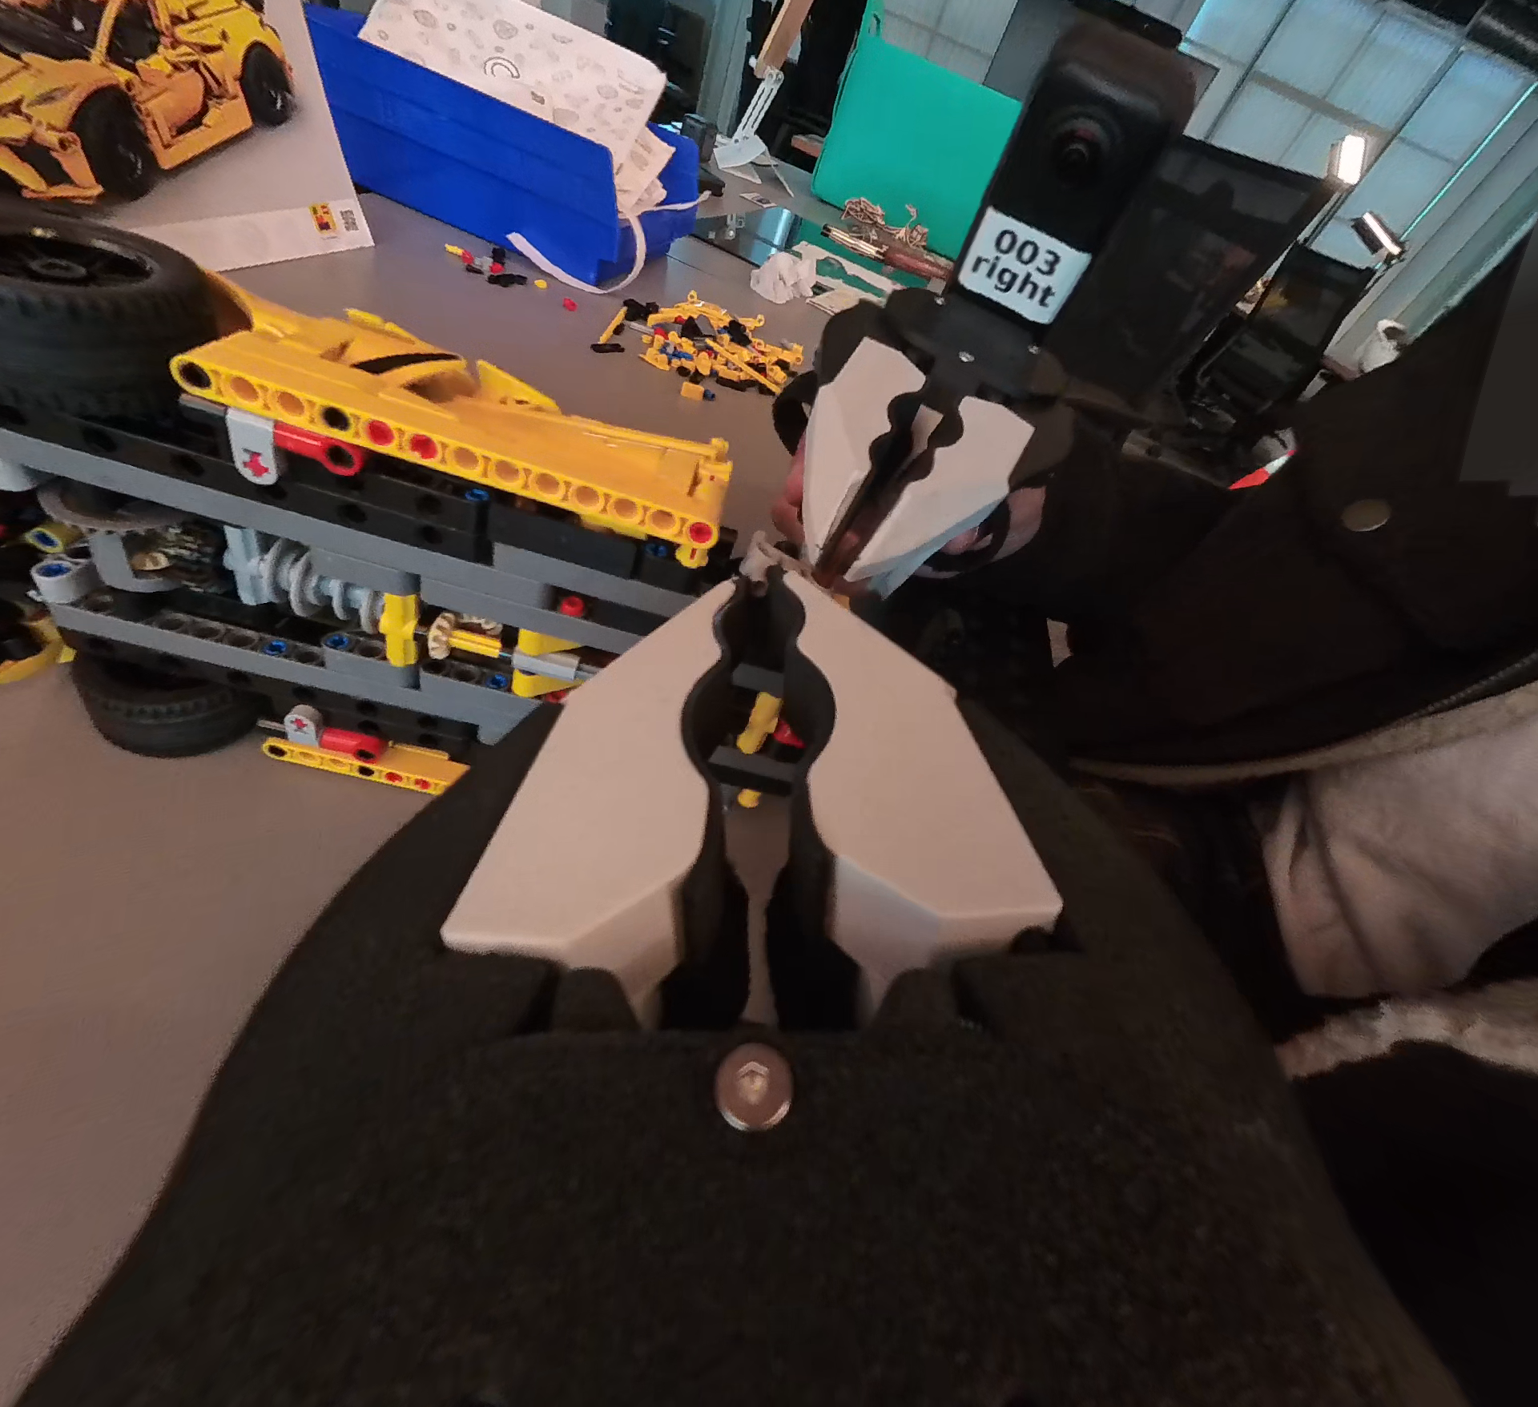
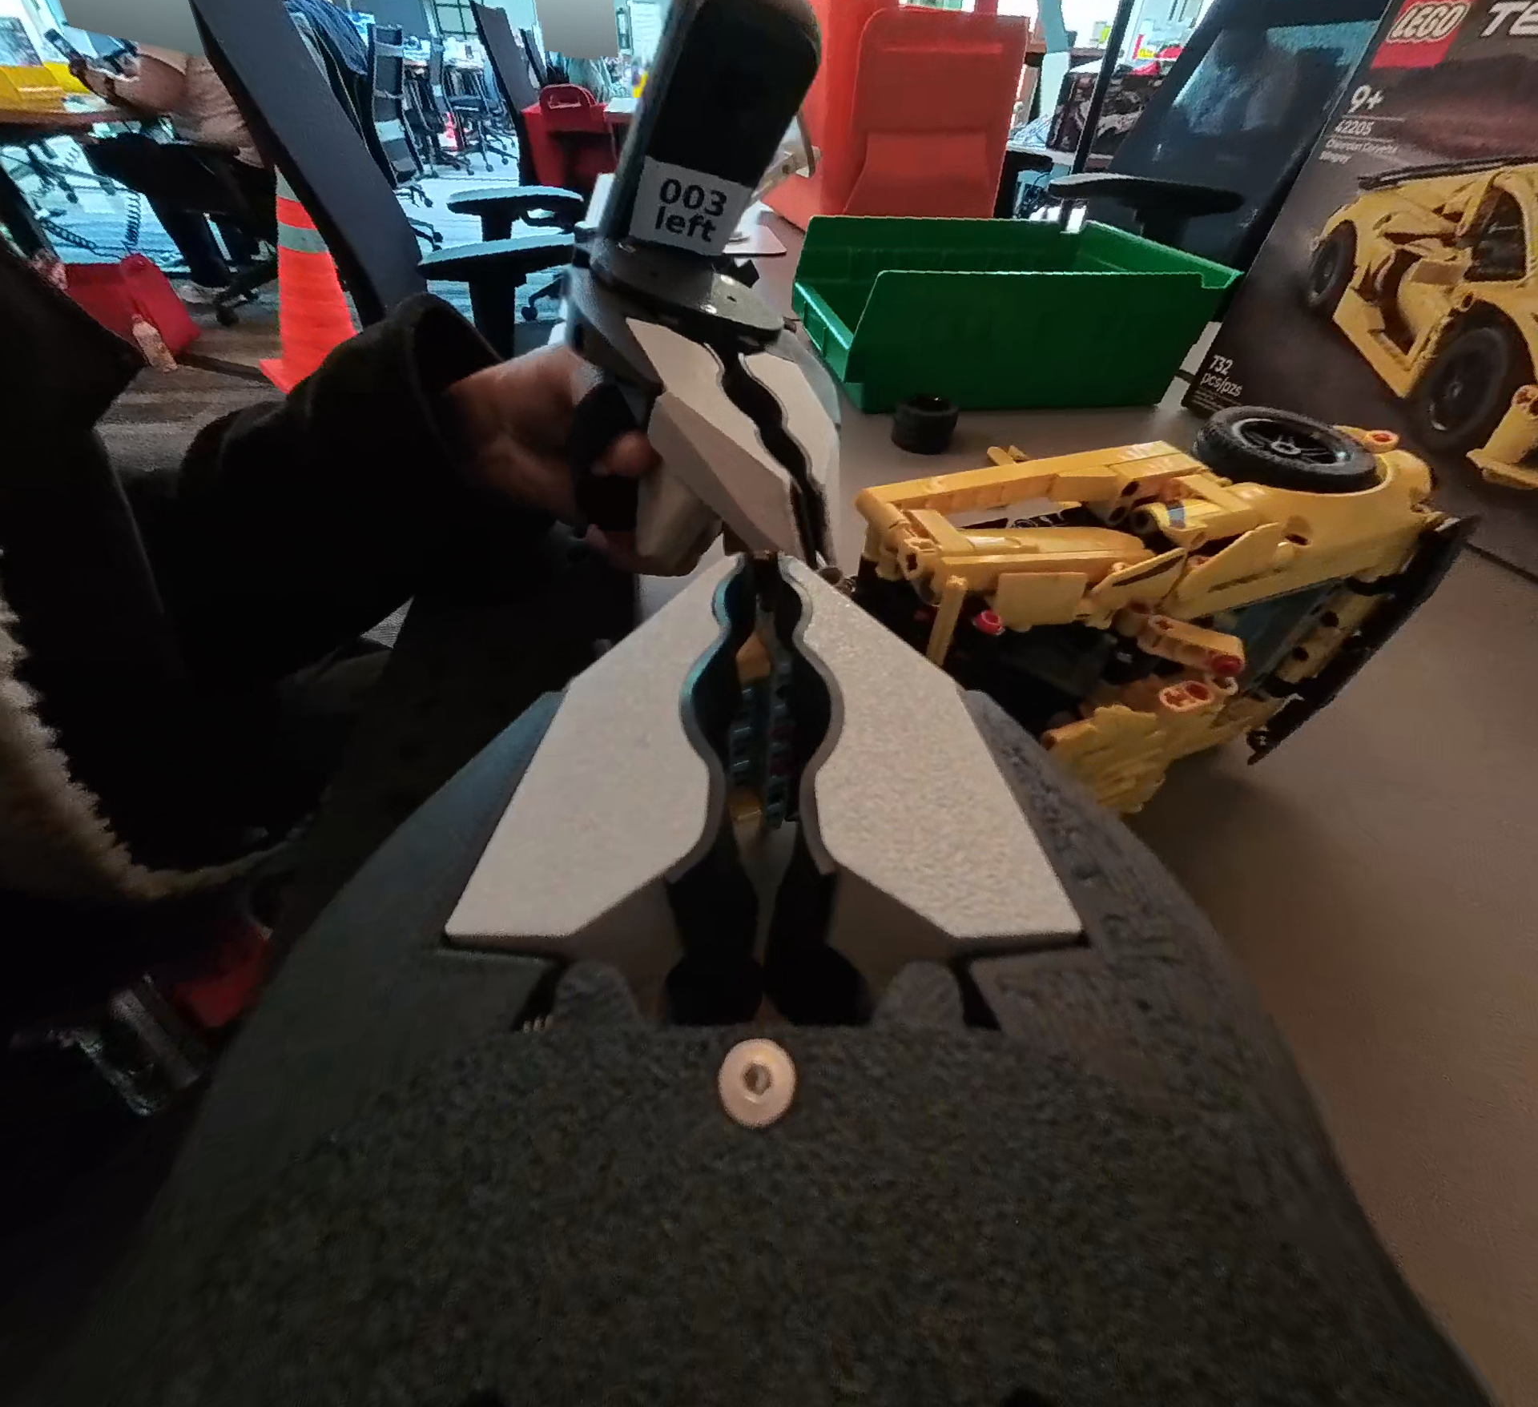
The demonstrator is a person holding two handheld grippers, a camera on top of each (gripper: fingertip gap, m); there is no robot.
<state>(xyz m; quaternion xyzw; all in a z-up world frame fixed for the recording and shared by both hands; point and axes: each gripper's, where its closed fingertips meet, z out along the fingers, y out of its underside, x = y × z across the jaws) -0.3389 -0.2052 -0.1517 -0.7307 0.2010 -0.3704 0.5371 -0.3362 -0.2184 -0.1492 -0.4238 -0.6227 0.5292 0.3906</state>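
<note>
Right at the centre, a small pale piece [image 1: 761,564] sits pinched where the two gripper tips meet, just off the near end of the yellow car [image 1: 449,443]. The left gripper [image 1: 761,585] has its jaws drawn nearly together, tips clenched on that piece. The right gripper [image 1: 832,568] comes in from opposite, tip to tip with it, jaws almost closed as well; whether it actually grips the piece I cannot tell. From the right wrist view the left gripper [image 2: 803,547] hangs just above the right gripper [image 2: 761,577], a hand [image 2: 541,435] in a dark sleeve wrapped round its grip.

The car lies tipped on its side on the table [image 1: 166,909], just left of the left gripper, underside and a grey spring showing, one black wheel [image 1: 83,310] up top. Farther back, loose parts [image 1: 707,348] lie scattered near a blue bin [image 1: 466,161] stuffed with paper. A booklet [image 1: 150,61] showing the car stands behind. Over in the right wrist view, a green bin [image 2: 999,310] and the box [image 2: 1415,202] stand beyond the car.
</note>
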